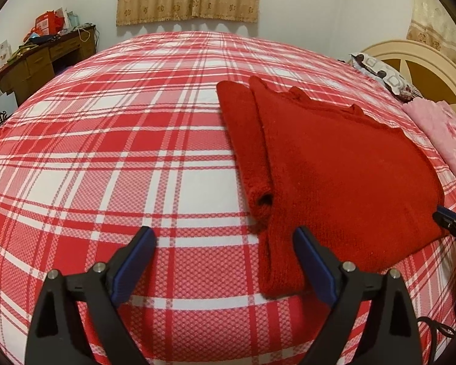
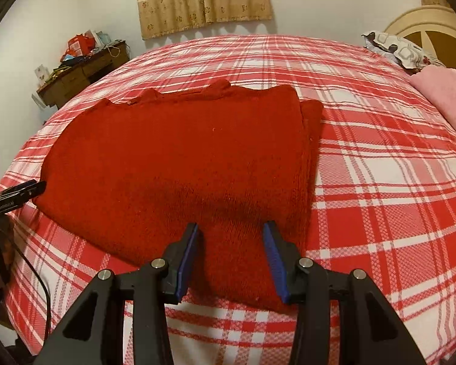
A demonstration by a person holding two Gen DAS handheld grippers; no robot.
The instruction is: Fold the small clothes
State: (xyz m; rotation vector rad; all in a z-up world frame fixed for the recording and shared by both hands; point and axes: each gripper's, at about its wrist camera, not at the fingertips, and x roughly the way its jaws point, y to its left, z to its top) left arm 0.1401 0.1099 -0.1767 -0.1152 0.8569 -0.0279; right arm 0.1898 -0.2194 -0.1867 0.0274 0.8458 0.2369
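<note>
A red knit sweater (image 1: 334, 167) lies flat on the red plaid bed (image 1: 106, 152), partly folded, with a sleeve laid along its left side. My left gripper (image 1: 223, 237) is open and empty, low over the bed by the sweater's near left corner. Its right fingertip is at the sleeve edge. In the right wrist view the sweater (image 2: 182, 158) fills the middle. My right gripper (image 2: 230, 228) is open and hovers over the sweater's near hem with red cloth between the fingers. The right gripper also shows in the left wrist view (image 1: 454, 222), and the left gripper shows in the right wrist view (image 2: 30, 189).
A pink blanket (image 1: 447, 133) and a patterned pillow (image 1: 386, 76) lie at the head of the bed by the cream headboard (image 1: 425, 60). A cluttered wooden desk (image 1: 42, 57) stands against the far wall. A black cable (image 2: 42, 286) hangs by the bed's near left side.
</note>
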